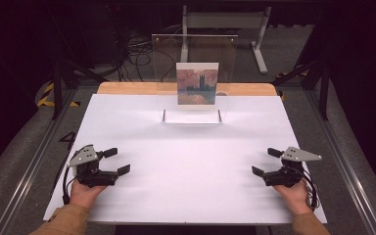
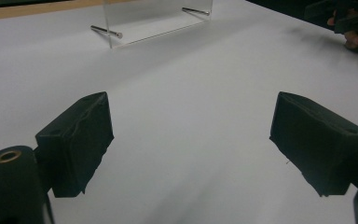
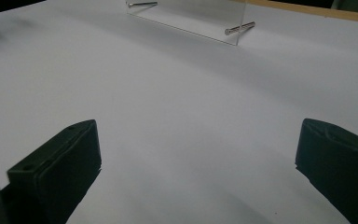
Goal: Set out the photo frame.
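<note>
A white counter [image 1: 186, 161] takes up the middle of the high view, bare and evenly lit, with soft shadows across it. Along its 12 o'clock edge runs a light wooden strip [image 1: 127, 88] with rounded corners. Beyond that, at 12 o'clock, a grey metal frame [image 1: 259, 44] stands on the floor [image 1: 10, 161], and a tangle of black cables [image 1: 137, 51] lies at 11 o'clock. Yellow-and-black hazard tape [image 1: 46, 95] marks the floor at 10 o'clock. A metal rail [image 1: 34, 161] flanks the counter at 9 o'clock and a second rail [image 1: 345, 161] at 3 o'clock. A dark upright post [image 1: 57, 88] rises at 10 o'clock.
</note>
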`<state>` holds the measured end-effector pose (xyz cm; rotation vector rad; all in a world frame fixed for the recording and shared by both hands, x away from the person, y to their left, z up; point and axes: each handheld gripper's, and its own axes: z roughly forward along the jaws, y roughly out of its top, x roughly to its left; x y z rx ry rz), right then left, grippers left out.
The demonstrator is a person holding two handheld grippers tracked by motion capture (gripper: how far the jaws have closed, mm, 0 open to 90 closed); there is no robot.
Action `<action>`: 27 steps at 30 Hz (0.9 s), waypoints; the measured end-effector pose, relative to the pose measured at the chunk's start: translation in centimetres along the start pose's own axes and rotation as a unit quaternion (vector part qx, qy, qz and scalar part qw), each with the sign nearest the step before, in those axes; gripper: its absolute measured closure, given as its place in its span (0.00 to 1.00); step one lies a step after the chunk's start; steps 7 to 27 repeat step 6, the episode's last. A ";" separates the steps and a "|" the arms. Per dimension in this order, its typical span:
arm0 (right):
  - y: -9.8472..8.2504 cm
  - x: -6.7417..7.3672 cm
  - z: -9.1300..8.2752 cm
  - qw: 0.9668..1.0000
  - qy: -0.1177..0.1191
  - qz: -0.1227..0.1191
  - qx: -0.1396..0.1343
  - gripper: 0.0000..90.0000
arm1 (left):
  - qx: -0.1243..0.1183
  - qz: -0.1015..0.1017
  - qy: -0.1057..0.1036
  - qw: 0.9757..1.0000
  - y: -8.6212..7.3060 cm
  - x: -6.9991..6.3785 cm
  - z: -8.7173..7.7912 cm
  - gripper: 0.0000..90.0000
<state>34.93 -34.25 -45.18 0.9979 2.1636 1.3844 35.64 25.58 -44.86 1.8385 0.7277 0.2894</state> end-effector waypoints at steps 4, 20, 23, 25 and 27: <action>0.2 0.1 -0.2 1.000 -0.003 -0.005 -0.005 0.01 | 0.001 0.001 0.003 1.000 0.0 -0.1 0.2 0.14; 0.3 0.2 -0.2 1.000 -0.001 -0.004 -0.006 0.02 | 0.006 0.005 0.003 1.000 0.1 -0.1 0.3 0.15; 0.3 0.2 -0.2 1.000 -0.001 -0.004 -0.006 0.02 | 0.006 0.005 0.003 1.000 0.1 -0.1 0.3 0.15; 0.3 0.2 -0.2 1.000 -0.001 -0.004 -0.006 0.02 | 0.006 0.005 0.003 1.000 0.1 -0.1 0.3 0.15; 0.3 0.2 -0.2 1.000 -0.001 -0.004 -0.006 0.02 | 0.006 0.005 0.003 1.000 0.1 -0.1 0.3 0.15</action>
